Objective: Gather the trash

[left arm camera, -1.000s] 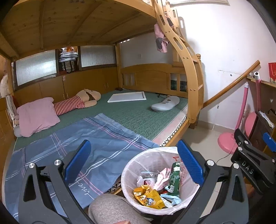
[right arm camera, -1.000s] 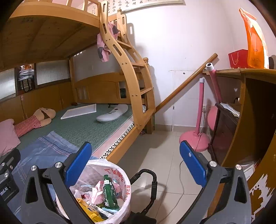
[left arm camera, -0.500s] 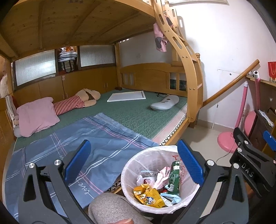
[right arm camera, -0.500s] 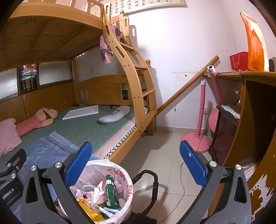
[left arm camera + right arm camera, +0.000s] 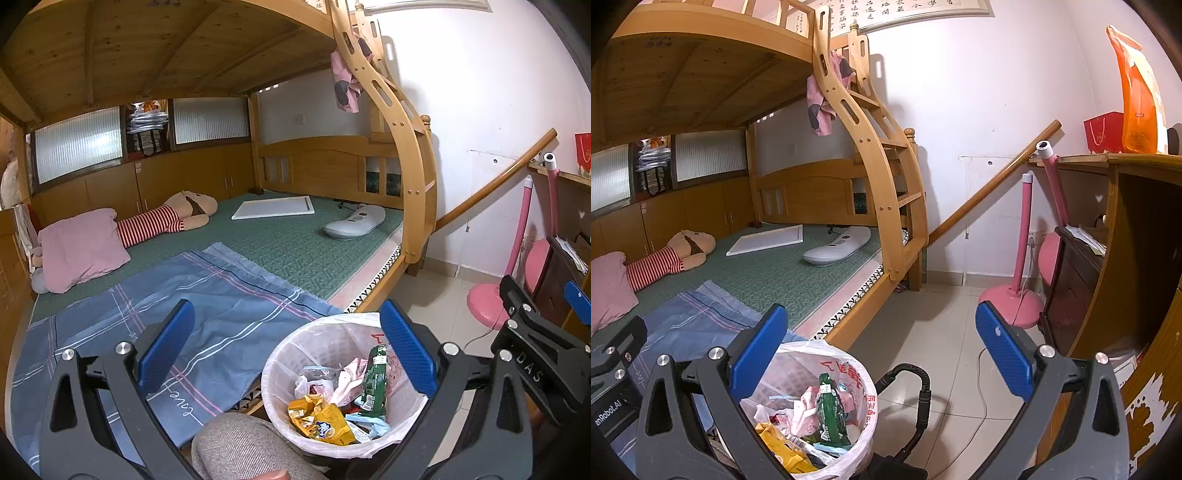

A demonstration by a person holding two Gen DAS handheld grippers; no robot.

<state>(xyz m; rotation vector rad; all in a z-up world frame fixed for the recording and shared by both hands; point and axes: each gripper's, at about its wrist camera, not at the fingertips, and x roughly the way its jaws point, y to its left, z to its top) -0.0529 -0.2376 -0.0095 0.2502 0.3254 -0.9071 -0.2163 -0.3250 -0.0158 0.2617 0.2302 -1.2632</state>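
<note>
Two grippers, left gripper (image 5: 288,345) and right gripper (image 5: 881,341), hold jaws wide, empty, above one trash bin (image 5: 295,354).

bin (image 5: 295,354) mouth open; bed rail (image 5: 373,291) beside.

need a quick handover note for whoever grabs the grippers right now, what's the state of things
Left gripper: open, empty, above the bed edge and bin.
Right gripper: open, empty, over the bin and floor.
Trash bin: lined with a white bag, on the floor by the bed, holding a yellow snack wrapper, a green packet and crumpled paper.
Done: that trash is binned.
Left: no loose trash is visible on the blue sheet or floor; check elsewhere.
</note>
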